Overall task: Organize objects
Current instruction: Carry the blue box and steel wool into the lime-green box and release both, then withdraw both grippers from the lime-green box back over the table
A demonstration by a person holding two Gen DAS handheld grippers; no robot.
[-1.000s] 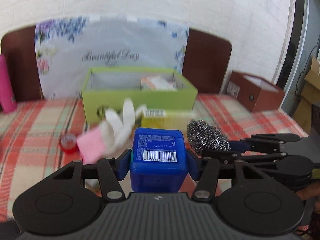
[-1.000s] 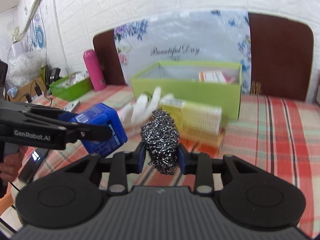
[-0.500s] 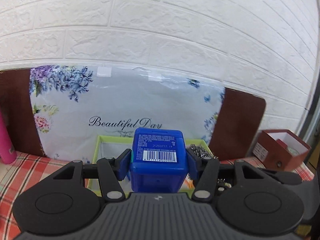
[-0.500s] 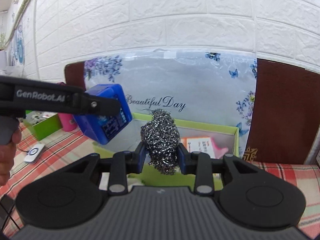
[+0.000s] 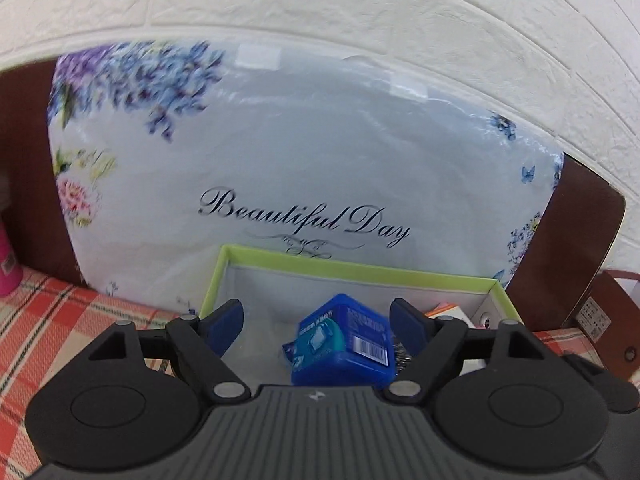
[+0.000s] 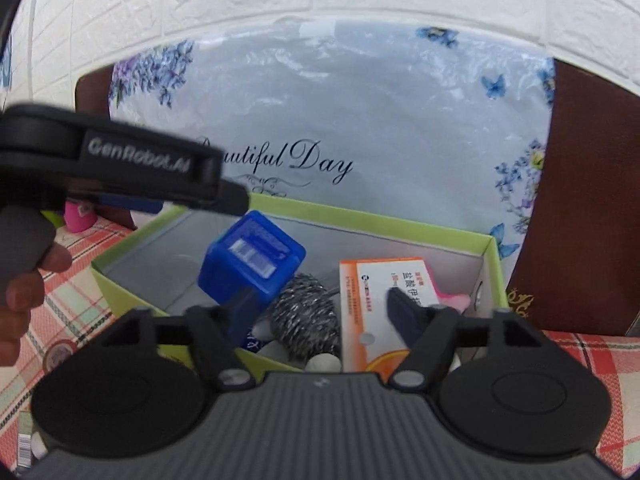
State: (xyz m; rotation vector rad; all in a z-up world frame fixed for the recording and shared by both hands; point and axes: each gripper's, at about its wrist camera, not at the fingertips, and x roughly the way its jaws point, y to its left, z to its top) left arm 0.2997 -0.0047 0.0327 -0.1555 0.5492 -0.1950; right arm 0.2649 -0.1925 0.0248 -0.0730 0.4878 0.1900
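The blue plastic cube-shaped container (image 5: 344,344) sits tilted inside the lime-green open cardboard box (image 5: 360,269), one corner up, its barcode label facing the right side of the left wrist view; being nearly cubic, it shows no clear long axis. Just beside it lies the grey steel-wool scouring ball (image 6: 306,322), its longer side running roughly toward the camera, though blur makes this uncertain. An orange-and-white printed carton (image 6: 384,292) lies flat to its right in the same box. The left gripper (image 5: 318,322) and right gripper (image 6: 320,314) have both just been opening; their jaws stand wide, pressing nothing. The floral "Beautiful Day" panel (image 5: 304,168) stands behind.
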